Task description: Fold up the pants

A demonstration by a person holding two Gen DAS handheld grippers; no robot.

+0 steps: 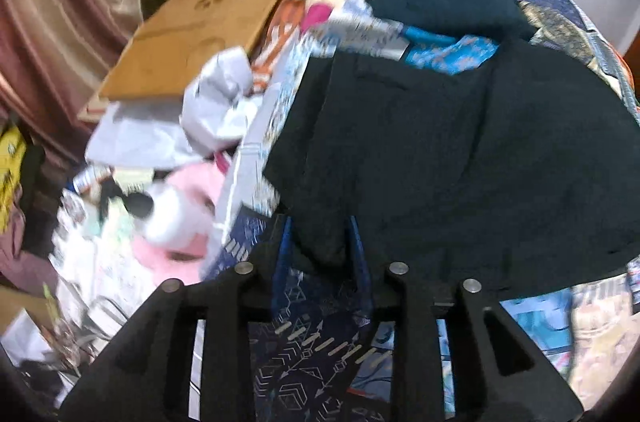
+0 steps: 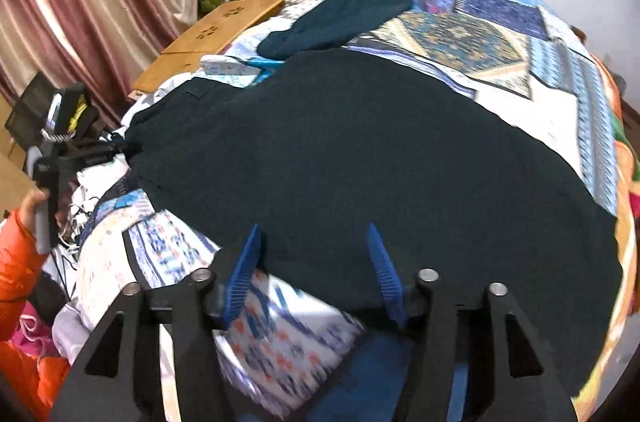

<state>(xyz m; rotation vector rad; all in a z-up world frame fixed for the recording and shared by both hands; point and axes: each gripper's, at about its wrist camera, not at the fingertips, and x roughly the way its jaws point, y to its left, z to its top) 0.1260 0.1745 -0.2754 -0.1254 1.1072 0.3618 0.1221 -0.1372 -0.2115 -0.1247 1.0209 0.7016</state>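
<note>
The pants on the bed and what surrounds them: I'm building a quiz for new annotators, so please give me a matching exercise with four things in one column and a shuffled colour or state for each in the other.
Things:
1. pants
2. wooden board
3. left gripper
4. right gripper

States:
A. light brown, with cut-out patterns, at the bed's far-left edge
B. shut on a bunched edge of dark fabric
C. dark, spread across the patchwork bedspread
D. open, blue fingers apart over the near hem

Pairs: 1-C, 2-A, 3-B, 4-D
</note>
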